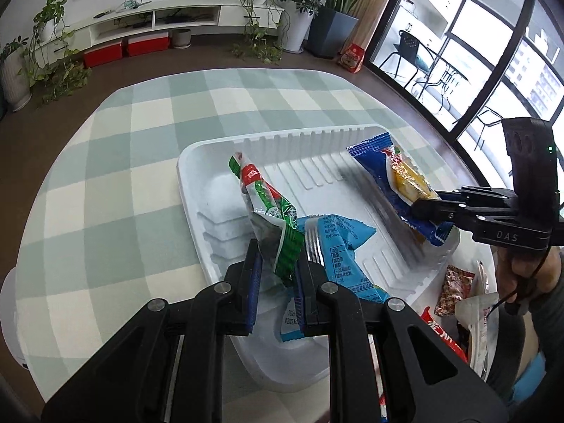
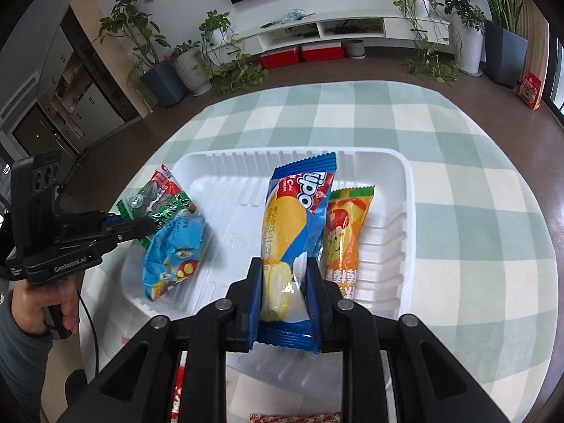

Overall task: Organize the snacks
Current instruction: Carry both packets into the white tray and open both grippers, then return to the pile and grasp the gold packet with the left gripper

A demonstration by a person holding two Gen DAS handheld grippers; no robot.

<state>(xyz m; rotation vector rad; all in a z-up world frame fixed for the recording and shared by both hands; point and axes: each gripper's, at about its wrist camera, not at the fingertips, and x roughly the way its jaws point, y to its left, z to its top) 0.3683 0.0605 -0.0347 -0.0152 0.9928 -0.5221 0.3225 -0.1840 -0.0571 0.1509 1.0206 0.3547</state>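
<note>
Both my hands over the white tray, a snack pinched in each.

The worktop (image 2: 458, 183) with its green-checked cloth carries the white tray (image 2: 405, 190). My right gripper (image 2: 285, 292) has its fingers clamped on the lower end of the blue cream-cake packet (image 2: 296, 218), which reaches forward over the tray beside an orange packet (image 2: 347, 232). My left gripper (image 1: 278, 278) pinches the green-and-red packet (image 1: 268, 208) at its bottom edge; a light-blue packet (image 1: 338, 246) lies in the tray against my right-hand finger.

Both grippers (image 1: 278, 275) (image 2: 287, 282) angled downward, fingers clamped shut on packets.
</note>
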